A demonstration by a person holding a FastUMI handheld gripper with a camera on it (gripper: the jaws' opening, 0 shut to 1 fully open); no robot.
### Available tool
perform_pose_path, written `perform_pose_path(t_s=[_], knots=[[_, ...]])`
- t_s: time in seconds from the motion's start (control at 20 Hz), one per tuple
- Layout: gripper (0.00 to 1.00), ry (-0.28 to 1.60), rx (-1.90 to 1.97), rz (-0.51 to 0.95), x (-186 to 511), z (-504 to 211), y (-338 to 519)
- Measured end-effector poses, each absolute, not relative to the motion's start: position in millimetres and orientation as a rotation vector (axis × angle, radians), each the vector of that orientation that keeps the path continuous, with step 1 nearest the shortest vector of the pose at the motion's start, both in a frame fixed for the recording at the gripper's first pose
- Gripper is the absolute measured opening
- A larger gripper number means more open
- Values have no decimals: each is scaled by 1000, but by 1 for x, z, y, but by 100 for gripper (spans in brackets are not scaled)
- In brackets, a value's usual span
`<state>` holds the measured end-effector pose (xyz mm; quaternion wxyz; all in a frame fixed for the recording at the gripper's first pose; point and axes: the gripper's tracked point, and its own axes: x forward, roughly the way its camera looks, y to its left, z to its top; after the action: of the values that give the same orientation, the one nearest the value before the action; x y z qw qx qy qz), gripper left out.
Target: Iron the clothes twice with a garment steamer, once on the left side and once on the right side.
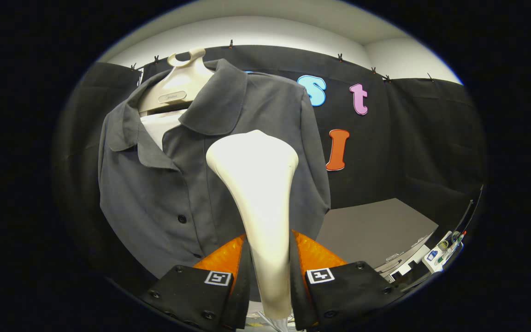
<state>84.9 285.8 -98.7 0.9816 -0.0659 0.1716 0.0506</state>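
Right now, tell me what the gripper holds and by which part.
The gripper is shut on the garment steamer, both fingers pressing its narrow handle; its wide head stands up in front of the grey shirt.

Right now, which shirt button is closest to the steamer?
The lower dark button, just beside the fingers holding the steamer. The other button sits higher up the gray shirt.

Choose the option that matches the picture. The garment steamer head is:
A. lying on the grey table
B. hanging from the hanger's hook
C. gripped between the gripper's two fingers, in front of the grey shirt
C: both fingers of the gripper press the steamer head's handle, with the grey shirt just beyond.
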Motion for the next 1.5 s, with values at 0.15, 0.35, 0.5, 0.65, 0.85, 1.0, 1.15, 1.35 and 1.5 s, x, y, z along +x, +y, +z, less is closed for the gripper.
perform_pose_path(t_s=[0.15,0.35,0.5,0.65,0.85,1.0,1.15,1.35,1.5], knots=[[46,364,-135,92,82,-108,287],[46,402,-139,82,76,-129,284],[46,443,-143,73,70,-150,280],[46,480,-147,72,65,-170,280],[46,528,-152,70,59,-196,279],[46,569,-157,68,54,-216,276],[46,617,-162,66,46,-243,273],[46,676,-168,63,36,-270,274],[46,724,-176,64,27,-292,272]])
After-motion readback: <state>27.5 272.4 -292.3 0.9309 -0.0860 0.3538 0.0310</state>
